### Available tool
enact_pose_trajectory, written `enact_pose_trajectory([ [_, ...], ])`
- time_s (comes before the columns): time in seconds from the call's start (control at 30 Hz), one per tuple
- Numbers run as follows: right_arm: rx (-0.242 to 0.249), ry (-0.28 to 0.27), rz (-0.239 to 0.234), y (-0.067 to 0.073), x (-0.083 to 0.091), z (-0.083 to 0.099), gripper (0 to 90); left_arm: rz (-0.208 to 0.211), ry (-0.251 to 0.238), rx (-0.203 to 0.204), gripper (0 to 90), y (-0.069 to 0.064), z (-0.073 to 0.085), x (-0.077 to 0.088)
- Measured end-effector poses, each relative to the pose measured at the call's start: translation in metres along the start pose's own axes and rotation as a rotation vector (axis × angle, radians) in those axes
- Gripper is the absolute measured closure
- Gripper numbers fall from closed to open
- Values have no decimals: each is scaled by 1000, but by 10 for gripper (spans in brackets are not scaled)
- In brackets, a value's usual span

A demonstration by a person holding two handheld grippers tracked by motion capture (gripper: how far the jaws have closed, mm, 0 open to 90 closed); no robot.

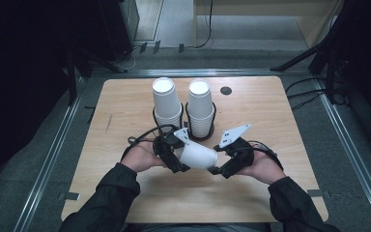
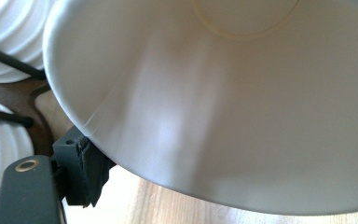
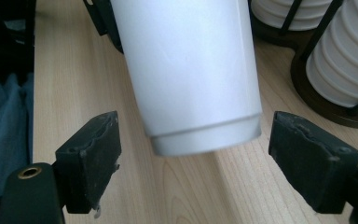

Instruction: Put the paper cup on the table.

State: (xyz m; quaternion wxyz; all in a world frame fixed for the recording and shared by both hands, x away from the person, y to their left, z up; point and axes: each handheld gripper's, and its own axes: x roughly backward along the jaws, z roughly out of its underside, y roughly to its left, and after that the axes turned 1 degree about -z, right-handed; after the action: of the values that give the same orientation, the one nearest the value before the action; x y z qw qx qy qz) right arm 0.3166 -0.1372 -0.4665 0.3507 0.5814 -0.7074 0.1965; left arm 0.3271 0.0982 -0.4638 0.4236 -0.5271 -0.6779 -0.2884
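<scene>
A white paper cup lies on its side in the air above the wooden table, between my two grippers. My left gripper is shut on the cup's mouth end. In the left gripper view I look into the cup, and one black pad presses on its outer wall near the rim. My right gripper stands open around the cup's base. In the right gripper view the cup hangs between the two pads of that gripper, with a gap on each side.
Two stacks of upturned white cups stand in black wire holders just beyond the grippers, and one stack shows close at the right in the right gripper view. A small black round disc sits at the back of the table.
</scene>
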Motion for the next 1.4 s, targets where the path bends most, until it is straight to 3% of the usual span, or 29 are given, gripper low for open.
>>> enact_pose_trajectory([
  [0.17, 9, 40, -24, 2, -8, -3, 173, 22, 24, -11, 142, -6, -4, -5],
  [0.43, 84, 105, -25, 9, -26, -11, 180, 38, 50, -22, 136, -10, -6, -10],
  [0.6, 101, 121, -37, 10, -32, -14, 228, 34, 64, -22, 133, -12, -5, -11],
  [0.73, 109, 126, -49, 11, -32, -14, 233, 59, 62, -19, 120, -11, -3, -11],
  [0.97, 120, 108, -45, 10, -28, -15, 230, 48, 9, -32, 60, -9, -1, -7],
  [1.1, 108, 100, -37, 7, -23, -14, 229, 38, -38, -21, 14, -5, 2, -2],
  [1.3, 87, 71, -23, 3, -14, -11, 228, 74, -100, 38, 10, 0, 6, 7],
  [1.4, 68, 47, -22, 1, -8, -10, 228, 57, -131, 44, 0, 1, 7, 11],
])
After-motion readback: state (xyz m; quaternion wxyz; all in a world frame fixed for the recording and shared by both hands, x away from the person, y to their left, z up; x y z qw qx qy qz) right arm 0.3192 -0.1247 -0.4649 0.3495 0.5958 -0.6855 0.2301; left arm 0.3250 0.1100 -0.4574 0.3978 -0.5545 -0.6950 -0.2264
